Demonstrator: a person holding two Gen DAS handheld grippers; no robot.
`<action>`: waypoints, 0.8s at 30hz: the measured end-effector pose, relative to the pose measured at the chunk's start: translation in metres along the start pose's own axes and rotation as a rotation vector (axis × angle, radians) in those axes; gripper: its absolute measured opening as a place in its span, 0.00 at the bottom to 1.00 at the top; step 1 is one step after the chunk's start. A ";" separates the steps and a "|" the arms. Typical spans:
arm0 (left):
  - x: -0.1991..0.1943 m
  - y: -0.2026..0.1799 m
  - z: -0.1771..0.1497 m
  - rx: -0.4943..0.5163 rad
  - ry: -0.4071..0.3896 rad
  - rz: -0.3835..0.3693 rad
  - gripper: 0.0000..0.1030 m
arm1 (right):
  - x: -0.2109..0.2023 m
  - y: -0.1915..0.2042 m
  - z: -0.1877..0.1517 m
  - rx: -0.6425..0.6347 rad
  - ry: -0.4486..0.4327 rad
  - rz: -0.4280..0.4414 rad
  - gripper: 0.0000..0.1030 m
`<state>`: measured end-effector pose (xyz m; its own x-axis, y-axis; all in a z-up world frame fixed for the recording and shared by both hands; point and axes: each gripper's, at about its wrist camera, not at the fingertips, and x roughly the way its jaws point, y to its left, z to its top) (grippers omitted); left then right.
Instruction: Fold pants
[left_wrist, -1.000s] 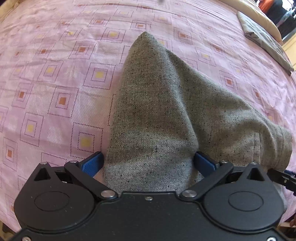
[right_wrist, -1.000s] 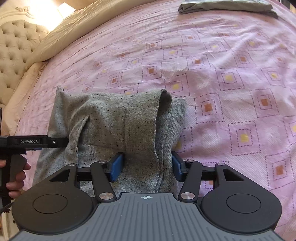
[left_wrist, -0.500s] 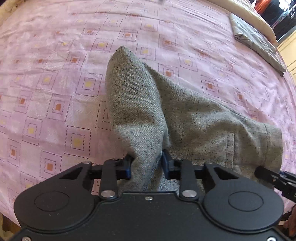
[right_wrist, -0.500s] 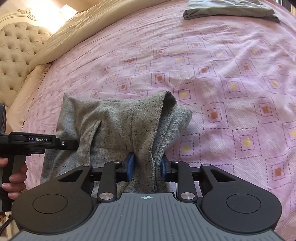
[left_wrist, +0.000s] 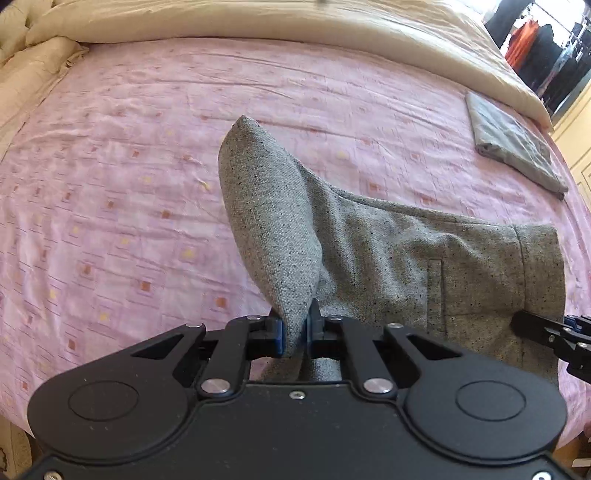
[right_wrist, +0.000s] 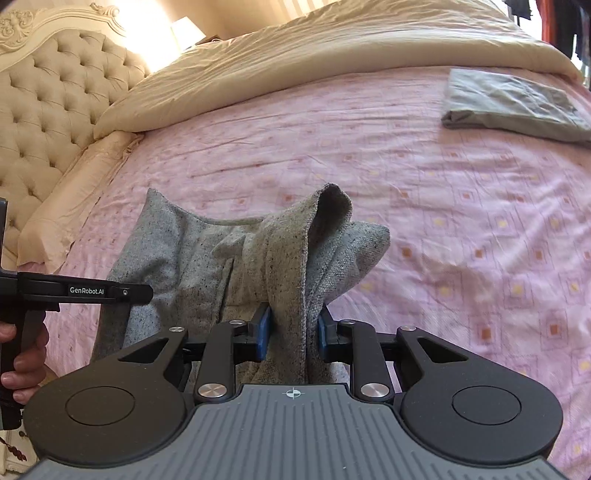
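Gripping the grey tweed pants (left_wrist: 388, 251) at their near edge, both grippers hold them raised off the pink patterned bedspread (left_wrist: 110, 184).
Left gripper (left_wrist: 294, 332) and right gripper (right_wrist: 291, 332) each pinch bunched fabric; bare bedspread spreads beyond, a folded grey garment (right_wrist: 513, 107) lying well apart near the beige duvet (right_wrist: 332, 48).

the only readable text is "genrobot.ai", printed in white letters on the slim black arm of the left gripper (right_wrist: 138, 291), seen at the left edge of the right wrist view. the left wrist view shows no legible writing.
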<state>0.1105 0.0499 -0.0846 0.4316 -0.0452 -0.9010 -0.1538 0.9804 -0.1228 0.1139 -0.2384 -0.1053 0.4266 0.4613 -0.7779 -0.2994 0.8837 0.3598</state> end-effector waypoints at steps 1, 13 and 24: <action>-0.002 0.012 0.010 -0.007 -0.011 0.007 0.13 | 0.008 0.009 0.010 -0.009 -0.003 0.008 0.23; 0.032 0.141 0.108 -0.042 -0.033 0.096 0.13 | 0.131 0.125 0.112 -0.138 0.004 0.045 0.23; 0.097 0.221 0.127 -0.104 0.091 0.267 0.43 | 0.218 0.163 0.134 -0.127 0.056 -0.170 0.32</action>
<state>0.2311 0.2869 -0.1459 0.2824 0.1902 -0.9402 -0.3438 0.9351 0.0859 0.2724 0.0168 -0.1473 0.4328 0.2984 -0.8507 -0.3336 0.9297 0.1564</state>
